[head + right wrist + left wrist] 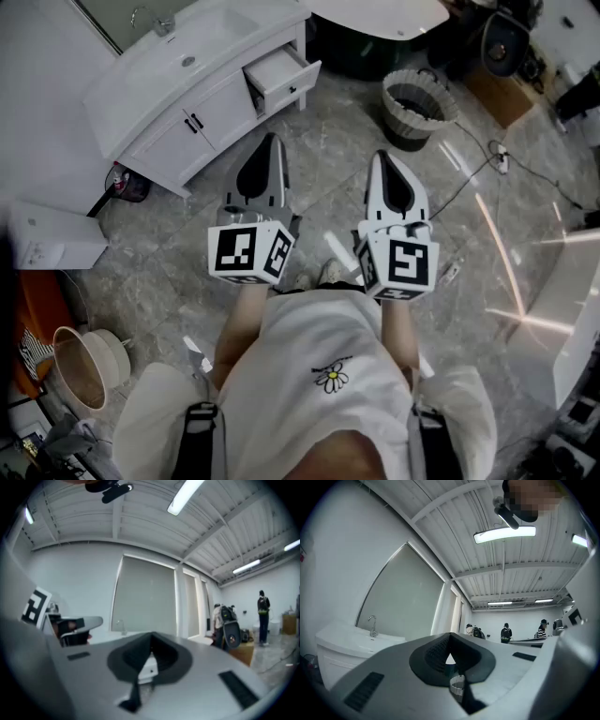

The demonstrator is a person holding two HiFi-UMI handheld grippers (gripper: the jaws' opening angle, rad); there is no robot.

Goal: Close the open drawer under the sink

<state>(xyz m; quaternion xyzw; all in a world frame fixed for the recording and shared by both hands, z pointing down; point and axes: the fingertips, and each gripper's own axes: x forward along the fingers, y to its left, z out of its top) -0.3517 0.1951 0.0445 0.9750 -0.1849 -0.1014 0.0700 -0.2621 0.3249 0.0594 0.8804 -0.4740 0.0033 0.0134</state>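
- Floor [328, 141]: grey marbled tile. A cable [469, 183] trails across it on the right.
- Vanity cabinet [178, 141]: white, standing at the far left against the wall. Its counter [141, 80] carries a sink [202, 47] with a faucet [161, 21] at the back. The two front doors have dark handles.
- Drawer [281, 77]: located at the right end of the vanity cabinet, below the counter. It is pulled out, with its front panel well clear of the cabinet face.
- Waste basket [401, 122]: ribbed and round, on the floor to the right of the drawer and apart from it.
- Near left: a white box [52, 239] lies on the floor, with a pale round bucket [111, 361] nearer still.
- Room: ribbed ceiling with a long light bar [505, 534], and a large grey panel [403, 602] on the wall behind the sink. Several people [505, 632] stand at the far end.
- Left gripper [271, 142]: held out in front of the person at about level, nose aimed toward the vanity cabinet. Jaws pressed together, nothing between them. Well apart from the drawer.
- Right gripper [385, 159]: held beside the left gripper, about level, over bare floor. Jaws pressed together, nothing gripped.
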